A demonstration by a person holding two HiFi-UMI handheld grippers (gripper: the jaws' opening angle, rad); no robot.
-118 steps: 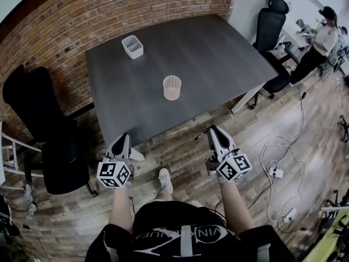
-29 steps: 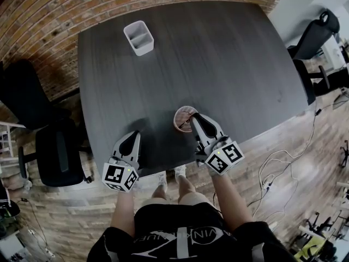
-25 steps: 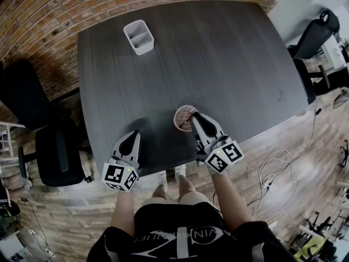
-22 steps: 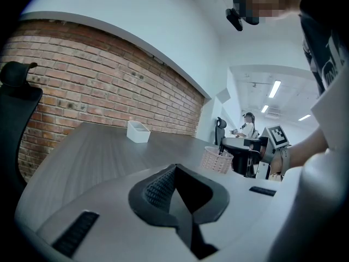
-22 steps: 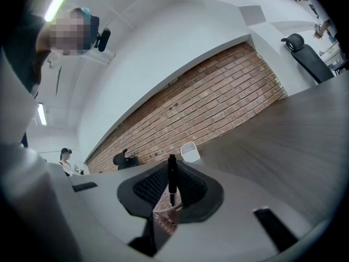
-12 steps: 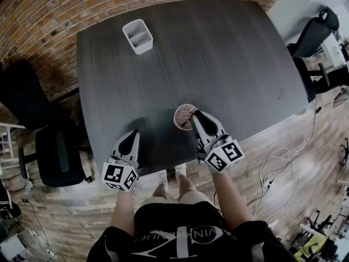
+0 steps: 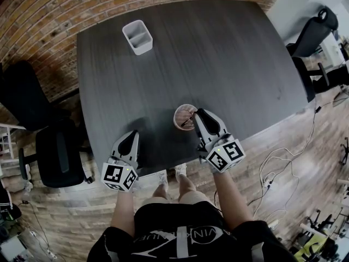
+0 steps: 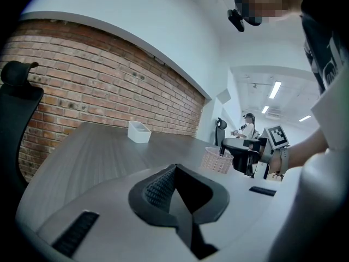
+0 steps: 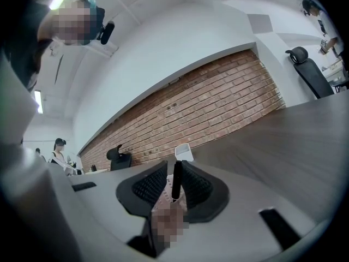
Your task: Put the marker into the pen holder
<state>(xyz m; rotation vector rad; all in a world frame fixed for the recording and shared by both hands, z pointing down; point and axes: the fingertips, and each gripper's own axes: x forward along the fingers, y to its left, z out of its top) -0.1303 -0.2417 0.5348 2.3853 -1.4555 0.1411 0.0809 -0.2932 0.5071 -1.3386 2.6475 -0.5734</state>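
At the near edge of the table [image 7: 218, 53], your right gripper [image 7: 197, 115] hovers over the pen holder [image 7: 178, 113]. The marker [image 9: 176, 180] stands upright between its fingers, lower end down inside the holder. Those fingers have just been opening and sit slightly apart round the marker, seemingly not pinching it. This looks like the release step. Next, widen the jaws a little more and draw back cleanly, without dragging the marker or tipping the light holder. Your left gripper [image 7: 131, 135] rests idle, fingers together on nothing.
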